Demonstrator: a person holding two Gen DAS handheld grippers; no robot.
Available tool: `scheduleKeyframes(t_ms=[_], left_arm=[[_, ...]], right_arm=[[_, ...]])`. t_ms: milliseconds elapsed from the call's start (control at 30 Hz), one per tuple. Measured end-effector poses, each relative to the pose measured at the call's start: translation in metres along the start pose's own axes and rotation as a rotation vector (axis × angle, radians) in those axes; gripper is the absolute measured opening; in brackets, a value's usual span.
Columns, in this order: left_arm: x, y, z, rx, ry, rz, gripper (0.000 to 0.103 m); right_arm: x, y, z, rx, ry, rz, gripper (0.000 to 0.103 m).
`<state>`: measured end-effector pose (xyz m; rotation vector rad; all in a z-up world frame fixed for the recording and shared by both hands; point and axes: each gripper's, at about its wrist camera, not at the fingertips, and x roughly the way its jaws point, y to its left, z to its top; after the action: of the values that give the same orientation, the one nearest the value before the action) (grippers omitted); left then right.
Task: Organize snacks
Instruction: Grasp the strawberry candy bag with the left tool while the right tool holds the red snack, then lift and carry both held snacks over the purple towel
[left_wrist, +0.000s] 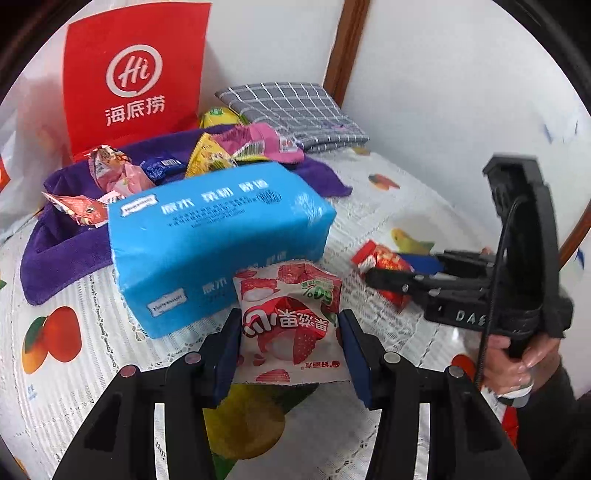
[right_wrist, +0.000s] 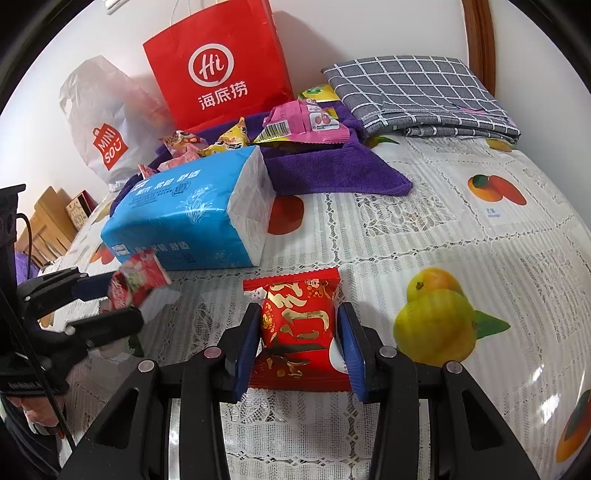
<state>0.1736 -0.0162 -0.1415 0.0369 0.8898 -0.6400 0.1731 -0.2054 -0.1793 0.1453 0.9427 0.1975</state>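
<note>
Left wrist view: left hand-held gripper (left_wrist: 290, 345) pinching a strawberry snack packet (left_wrist: 290, 321), near the table (left_wrist: 388, 206) edge, just before a blue tissue pack (left_wrist: 218, 236); purple towel (left_wrist: 74, 243) with loose snacks behind. Right wrist view: right hand-held gripper (right_wrist: 297, 345) pinching a red-and-gold snack packet (right_wrist: 297, 325) on the tablecloth; red paper bag (right_wrist: 221, 62) and grey checked cloth (right_wrist: 417, 92) far behind.

A white wall (right_wrist: 388, 33) fills the top of the frame, a brown wooden frame (right_wrist: 480, 37) at upper right, wooden furniture (right_wrist: 44, 225) at left.
</note>
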Motion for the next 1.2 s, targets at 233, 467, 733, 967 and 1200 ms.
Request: scheduleKeyframes(t_ms=[233, 467, 733, 967, 1200], left_arm=[[-0.016, 0.009, 0.005, -0.050, -0.055, -0.055, 0.049], [-0.032, 0.015, 0.009, -0.082, -0.114, -0.116, 0.049], [-0.044, 0.026, 0.011, -0.125, -0.162, -0.126, 0.049], [-0.049, 0.036, 0.012, -0.172, -0.183, -0.121, 0.049], [-0.055, 0.053, 0.014, -0.231, -0.215, -0.113, 0.049]], right_arm=[[-0.002, -0.005, 0.000, 0.021, -0.007, 0.013, 0.040], [-0.014, 0.001, -0.003, -0.001, -0.018, -0.043, 0.039], [-0.047, 0.009, 0.008, -0.016, -0.073, -0.054, 0.039], [-0.066, 0.021, 0.020, -0.051, -0.109, -0.070, 0.039], [-0.076, 0.029, 0.033, -0.064, -0.137, -0.062, 0.039]])
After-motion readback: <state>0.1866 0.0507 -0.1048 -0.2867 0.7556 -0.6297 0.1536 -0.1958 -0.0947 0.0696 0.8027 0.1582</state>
